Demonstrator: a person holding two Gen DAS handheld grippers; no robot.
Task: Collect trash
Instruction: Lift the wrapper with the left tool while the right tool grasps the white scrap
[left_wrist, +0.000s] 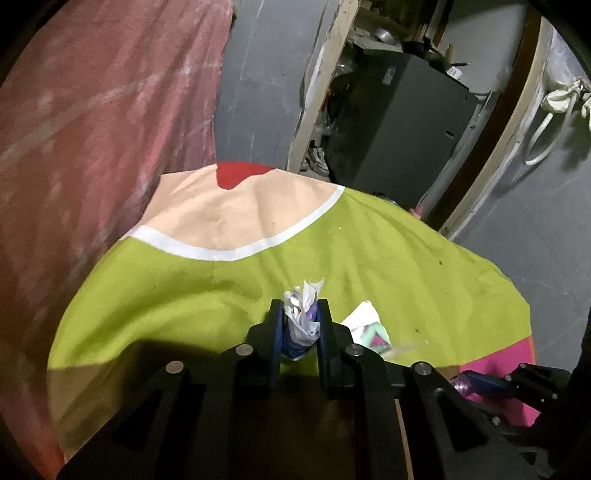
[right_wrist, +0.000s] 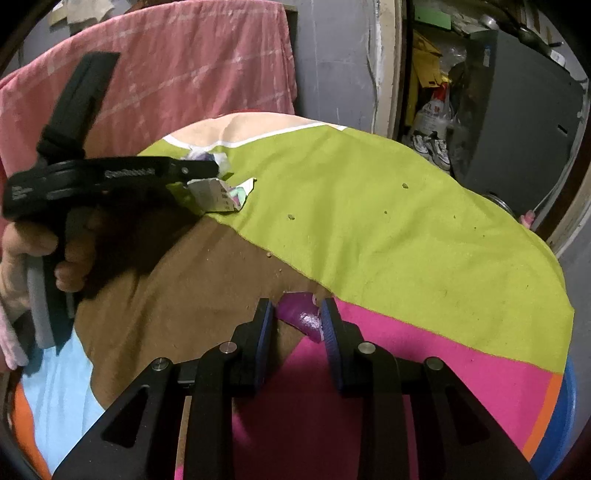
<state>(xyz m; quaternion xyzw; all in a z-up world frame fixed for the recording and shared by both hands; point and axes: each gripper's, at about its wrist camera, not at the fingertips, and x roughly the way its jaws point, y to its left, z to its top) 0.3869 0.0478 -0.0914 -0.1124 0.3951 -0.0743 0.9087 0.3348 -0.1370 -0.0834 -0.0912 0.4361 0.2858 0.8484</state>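
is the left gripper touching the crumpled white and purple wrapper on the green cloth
Touching. In the left wrist view the left gripper has both fingers pressed against the sides of the crumpled white and purple wrapper, with no gap showing.

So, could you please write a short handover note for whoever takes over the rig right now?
Left tool: shut on a crumpled white wrapper.
Right tool: its pads sit either side of a purple wrapper; a firm grip can't be confirmed.
Loose: a printed paper scrap on the green part of the bedsheet, right beside the left tool.
Done: one piece gripped. Left: secure the purple one, fetch the scrap, bin everything; no bin in view.
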